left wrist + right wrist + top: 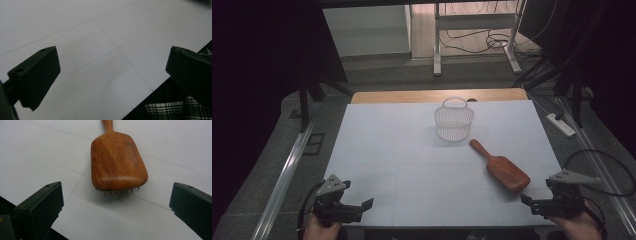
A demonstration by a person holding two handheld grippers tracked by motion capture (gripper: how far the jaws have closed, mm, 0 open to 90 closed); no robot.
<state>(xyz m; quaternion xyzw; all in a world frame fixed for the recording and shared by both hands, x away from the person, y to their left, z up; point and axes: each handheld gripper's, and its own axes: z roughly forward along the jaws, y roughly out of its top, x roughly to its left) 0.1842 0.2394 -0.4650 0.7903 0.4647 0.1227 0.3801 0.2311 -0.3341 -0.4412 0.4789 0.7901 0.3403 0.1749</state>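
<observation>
A wooden paddle hairbrush (503, 167) lies bristles down on the white table sheet (412, 165), right of centre, its handle pointing up-left toward a small white mesh basket (454, 120) with a handle. My right gripper (532, 202) is open at the near right edge, just short of the brush's broad end. In the right gripper view the hairbrush (117, 162) lies ahead between the wide-apart jaws, with its bristle tips showing underneath. My left gripper (362, 207) is open at the near left corner with nothing between its jaws; the left gripper view looks down on bare sheet (100, 50).
Beyond the sheet a strip of wooden tabletop (412, 96) shows. A power strip (562, 124) lies on the floor at the right, and desk legs with cables (472, 40) stand behind. A plaid sleeve (175, 110) shows below the table's near edge.
</observation>
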